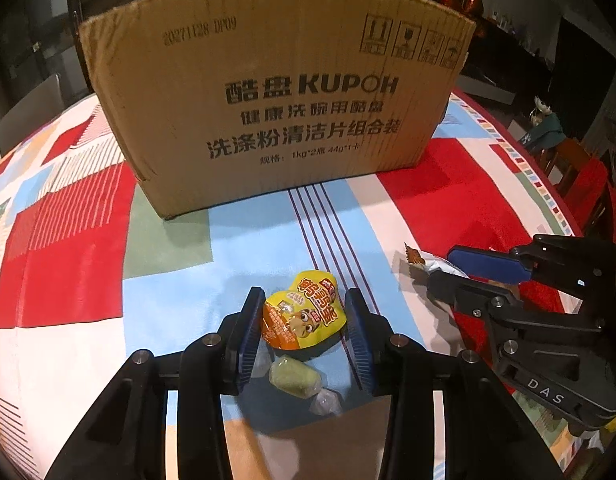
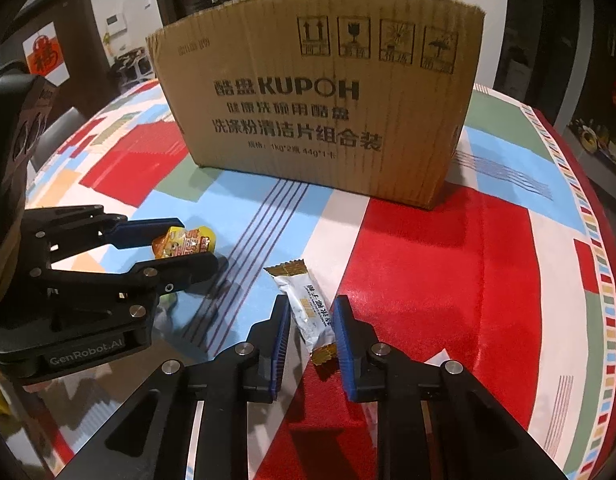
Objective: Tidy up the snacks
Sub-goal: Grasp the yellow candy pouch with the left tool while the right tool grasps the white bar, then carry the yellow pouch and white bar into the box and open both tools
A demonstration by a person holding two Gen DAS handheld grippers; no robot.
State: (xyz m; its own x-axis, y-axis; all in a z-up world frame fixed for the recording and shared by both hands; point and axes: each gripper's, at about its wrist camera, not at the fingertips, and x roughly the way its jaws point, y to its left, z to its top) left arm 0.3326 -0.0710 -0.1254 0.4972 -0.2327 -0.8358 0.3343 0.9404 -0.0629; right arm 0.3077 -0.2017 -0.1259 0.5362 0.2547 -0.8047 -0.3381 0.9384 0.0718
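Currently, before the cardboard box (image 1: 268, 92): left gripper (image 1: 304, 328) clamps the yellow snack pouch (image 1: 302, 316), right gripper (image 2: 309, 330) clamps the white bar (image 2: 308, 308). Neither boxed yet; a green candy (image 1: 294, 378) remains loose near the pouch.

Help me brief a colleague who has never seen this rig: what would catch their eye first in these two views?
The big cardboard box printed KUPOH stands at the back of the bright patchwork tablecloth. In front, the left gripper is closed on a yellow snack packet, with a green wrapped candy lying just behind it. To its right, the right gripper is clamped on a white snack bar.
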